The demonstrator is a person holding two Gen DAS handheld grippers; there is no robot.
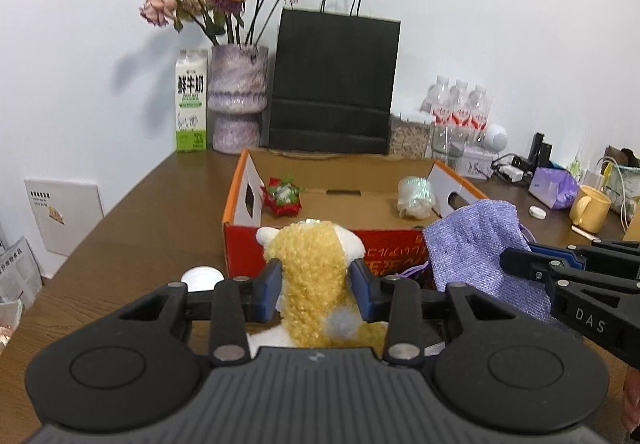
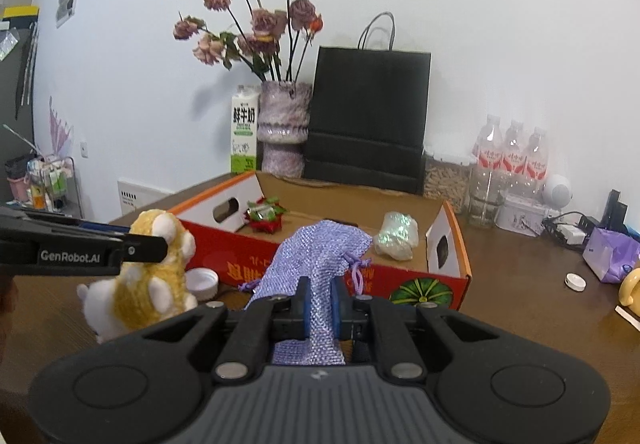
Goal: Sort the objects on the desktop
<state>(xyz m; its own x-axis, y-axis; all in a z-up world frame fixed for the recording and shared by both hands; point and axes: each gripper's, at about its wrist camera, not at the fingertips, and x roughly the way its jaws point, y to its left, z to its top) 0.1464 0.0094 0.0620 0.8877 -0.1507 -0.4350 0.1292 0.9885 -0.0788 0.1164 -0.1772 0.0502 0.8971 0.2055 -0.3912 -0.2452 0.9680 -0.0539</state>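
Box (image 1: pixel 304 244): mid-table (image 1: pixel 140 228), in front of paper bag (image 1: pixel 334 84).
In box: bow (image 1: pixel 282 197) left, foil wad (image 1: pixel 415 196) right.
Far left: milk carton (image 1: pixel 191 100), vase (image 1: pixel 238 100) on its right.
Far right: bottles (image 1: pixel 460 104).
Near box front: plush toy (image 1: pixel 316 276) left, mesh pouch (image 1: pixel 476 244) right.

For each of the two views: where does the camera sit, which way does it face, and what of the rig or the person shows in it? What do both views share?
Left wrist: sits on the left gripper, looking along its fingers at the box; it is shut on the plush toy; the right gripper enters from the right.
Right wrist: sits on the right gripper, facing the same box; it is shut on the purple pouch; the left gripper's finger crosses at left.
Shared: box, toy, pouch, vase, black bag.
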